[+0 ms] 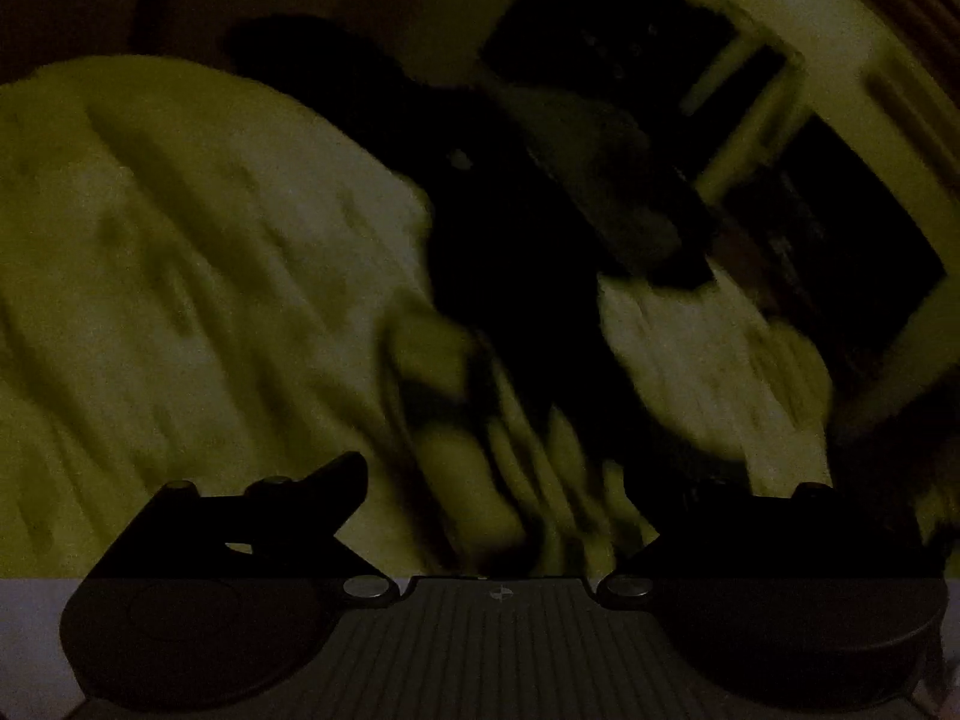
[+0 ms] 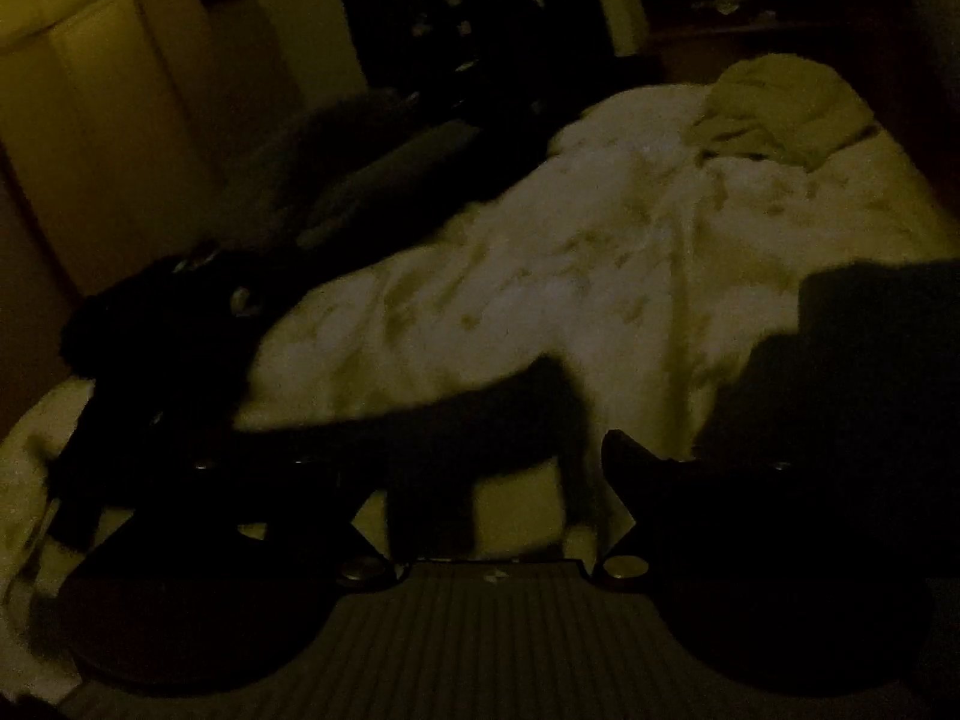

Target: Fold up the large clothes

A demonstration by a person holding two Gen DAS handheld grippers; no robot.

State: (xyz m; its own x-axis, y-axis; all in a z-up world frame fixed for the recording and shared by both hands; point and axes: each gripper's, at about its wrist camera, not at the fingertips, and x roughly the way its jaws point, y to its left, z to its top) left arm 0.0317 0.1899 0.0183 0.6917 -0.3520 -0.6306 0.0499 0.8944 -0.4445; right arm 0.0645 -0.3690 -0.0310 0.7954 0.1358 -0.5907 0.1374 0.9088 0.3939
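Note:
The room is very dark. A black garment (image 1: 516, 252) lies in a heap on a pale rumpled bed cover (image 1: 180, 276), blurred by motion in the left wrist view. My left gripper (image 1: 498, 480) is open above the cover, short of the garment, with nothing between its jaws. In the right wrist view the black garment (image 2: 156, 336) lies at the left of the bed, with a dark strip of it (image 2: 432, 420) reaching across in front of my right gripper (image 2: 486, 456). The right jaws stand apart; whether they touch the strip is too dark to tell.
A pale crumpled cloth (image 2: 774, 114) lies at the far end of the bed. A dark pillow (image 2: 372, 156) lies at the bed's left side, next to a pale padded headboard (image 2: 96, 96). Dark furniture (image 1: 810, 198) stands beyond the bed.

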